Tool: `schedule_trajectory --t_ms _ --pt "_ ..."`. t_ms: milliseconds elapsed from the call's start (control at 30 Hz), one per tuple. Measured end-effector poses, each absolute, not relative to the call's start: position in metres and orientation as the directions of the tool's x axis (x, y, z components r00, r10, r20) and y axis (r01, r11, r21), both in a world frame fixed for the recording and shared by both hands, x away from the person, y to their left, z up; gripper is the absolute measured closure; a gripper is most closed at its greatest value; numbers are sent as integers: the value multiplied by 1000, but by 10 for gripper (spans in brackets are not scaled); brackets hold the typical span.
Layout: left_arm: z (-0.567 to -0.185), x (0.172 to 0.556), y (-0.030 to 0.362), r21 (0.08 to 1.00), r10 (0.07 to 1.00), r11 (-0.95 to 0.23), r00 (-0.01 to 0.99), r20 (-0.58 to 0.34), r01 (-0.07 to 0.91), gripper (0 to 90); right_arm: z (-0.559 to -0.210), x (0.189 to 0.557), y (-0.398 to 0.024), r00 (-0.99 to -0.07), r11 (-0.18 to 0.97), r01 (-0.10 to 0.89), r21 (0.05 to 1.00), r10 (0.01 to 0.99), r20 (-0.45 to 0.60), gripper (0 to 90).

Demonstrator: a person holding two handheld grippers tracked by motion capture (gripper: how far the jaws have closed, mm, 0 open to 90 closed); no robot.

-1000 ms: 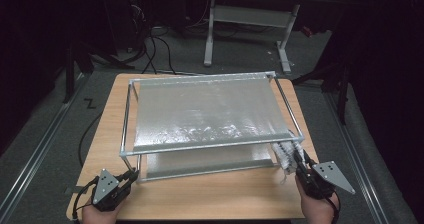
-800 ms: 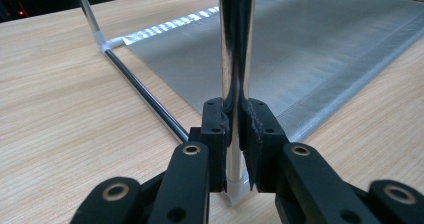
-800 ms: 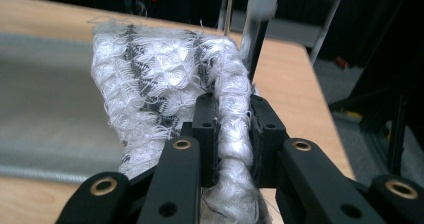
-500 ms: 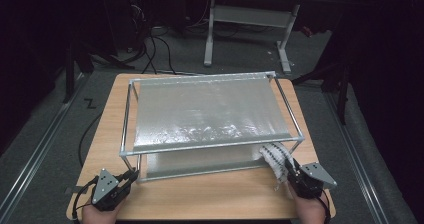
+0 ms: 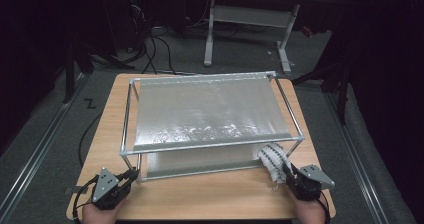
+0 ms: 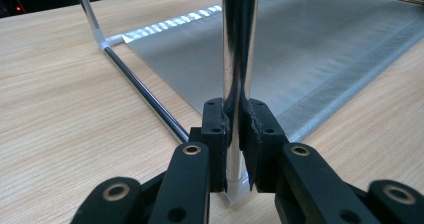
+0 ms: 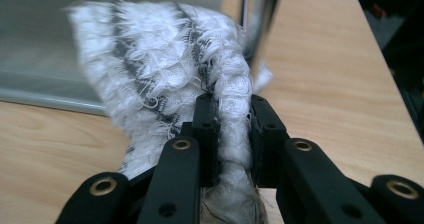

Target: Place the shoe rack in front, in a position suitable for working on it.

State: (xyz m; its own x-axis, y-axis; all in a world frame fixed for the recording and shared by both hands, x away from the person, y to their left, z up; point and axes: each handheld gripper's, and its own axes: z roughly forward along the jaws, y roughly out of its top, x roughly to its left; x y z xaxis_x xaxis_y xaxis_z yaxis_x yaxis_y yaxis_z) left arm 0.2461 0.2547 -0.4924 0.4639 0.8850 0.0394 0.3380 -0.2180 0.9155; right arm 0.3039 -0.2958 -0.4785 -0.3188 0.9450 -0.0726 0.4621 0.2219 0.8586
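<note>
Nearby, the rack [image 5: 210,114] fills the tabletop [image 5: 200,194]; left hand-held gripper [image 6: 234,129] pinches its corner post [image 6: 237,44], right hand-held gripper [image 7: 234,129] pinches a fuzzy cloth [image 7: 165,59] beside another post.

A two-tier mesh rack [image 5: 210,111] is centred on the wooden table [image 5: 200,194]. Left gripper [image 5: 131,174] at 7 o'clock; a white sock [image 5: 274,160] is held by the right gripper [image 5: 287,171] at 5.

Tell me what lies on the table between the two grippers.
Bare wooden table in the high view, between left gripper and right gripper.
</note>
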Motion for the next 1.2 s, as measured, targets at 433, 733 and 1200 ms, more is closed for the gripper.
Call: schedule_trajectory --t_ms 433,733,1200 --pt "-492 256 255 914 897 -192 441 16 358 806 -464 250 -308 -310 198 417 887 948 -66 788" --pt "-491 258 256 913 907 -183 422 14 364 806 -469 241 -348 -171 142 457 878 983 -70 792" --pt "-492 251 263 916 912 -178 410 16 360 806 -463 271 -358 -77 123 435 892 992 -99 790"
